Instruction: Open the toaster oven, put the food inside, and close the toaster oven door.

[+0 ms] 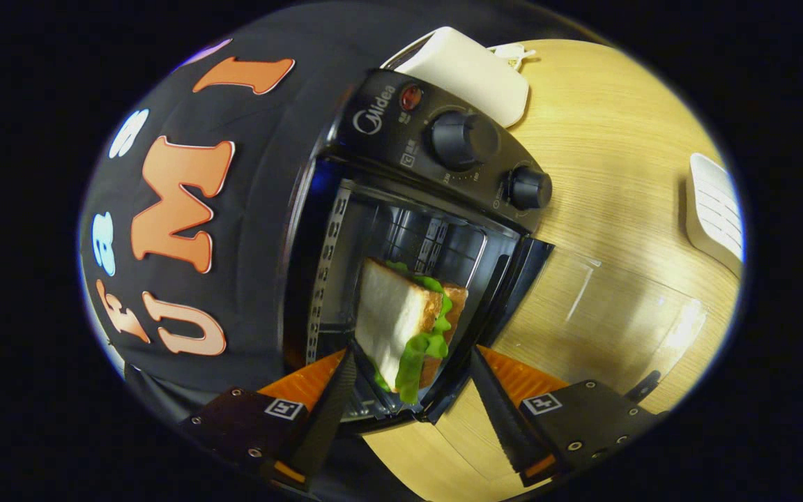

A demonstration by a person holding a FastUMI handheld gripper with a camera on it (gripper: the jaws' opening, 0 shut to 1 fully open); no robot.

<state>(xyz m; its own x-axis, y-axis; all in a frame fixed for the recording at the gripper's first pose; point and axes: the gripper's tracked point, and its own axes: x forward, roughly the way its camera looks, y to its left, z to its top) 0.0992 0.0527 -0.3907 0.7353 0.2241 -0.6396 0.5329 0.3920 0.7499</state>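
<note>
The black toaster oven (401, 132) stands with its glass door (624, 314) swung fully down over the wooden table (603, 139). A sandwich (398, 314) of white bread, toast and green lettuce sits on edge in the oven's mouth, on the wire rack. It lies between my fingers. My gripper (413, 351) is spread wide around it. One finger (335, 397) touches the white bread face. The other finger (495, 404) stands off the crust side with a dark gap showing between them.
Two black knobs (461, 139) (528, 188) sit on the oven's control panel. A white appliance (471, 70) stands behind the oven. A white ribbed object (715, 209) lies on the table beyond the door. The door's handle (645, 387) is close to my finger.
</note>
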